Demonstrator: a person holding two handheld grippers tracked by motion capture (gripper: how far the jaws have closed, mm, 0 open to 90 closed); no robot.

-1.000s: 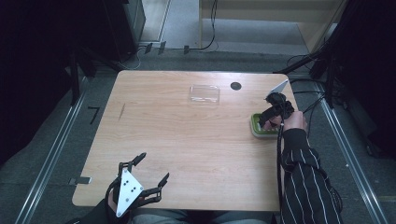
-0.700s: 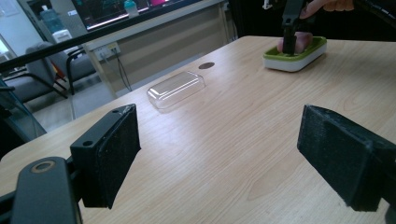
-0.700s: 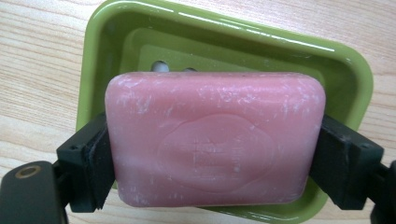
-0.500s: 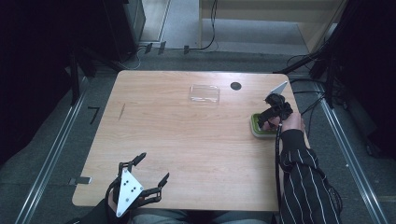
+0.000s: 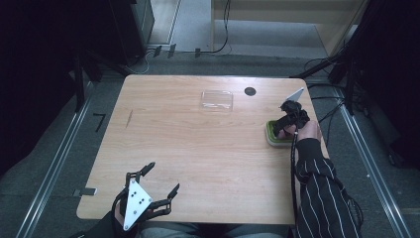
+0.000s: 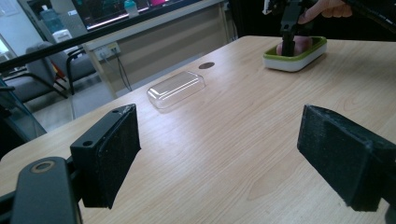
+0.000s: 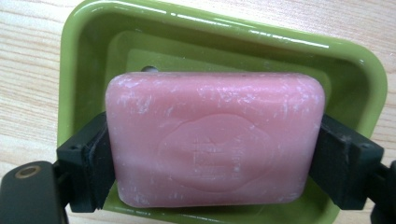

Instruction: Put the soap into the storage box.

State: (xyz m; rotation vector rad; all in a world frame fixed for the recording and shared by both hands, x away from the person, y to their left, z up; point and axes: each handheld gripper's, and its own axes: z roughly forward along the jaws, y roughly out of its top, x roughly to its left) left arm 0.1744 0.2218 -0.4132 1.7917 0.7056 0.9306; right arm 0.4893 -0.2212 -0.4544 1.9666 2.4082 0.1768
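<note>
Barely anything has shifted since the earlier frames: the right hand-held gripper [image 5: 283,130] sits at the soap dish just like before, and the left hand-held gripper [image 5: 157,191] hasn't budged from the near edge of the table [image 5: 198,148].

Going big to small. Table's light wood, mostly bare. A clear plastic lid [image 5: 217,99] lies flat toward the far side, well apart from everything else. Over by the right edge is the green soap dish [image 7: 224,32], white on the outside and green inside, and in it lies the pink soap bar [image 7: 215,137].

About that soap: it looks like a solid, stiff bar with a stamped logo and whitish scuffs, so probably dry right now. I'd guess light-ish but dense, and slick once squeezed hard, with rounded corners that could let it squirt out. Best hold is across the two short ends, low on the flat sides. That's exactly where the right hand-held gripper has it, jaws clamped on the soap bar with one pad [image 7: 93,158] on each end, bar resting in the dish, pointing straight down at it.

Left hand-held gripper is spread wide with nothing between the jaws, well apart from the dish.
</note>
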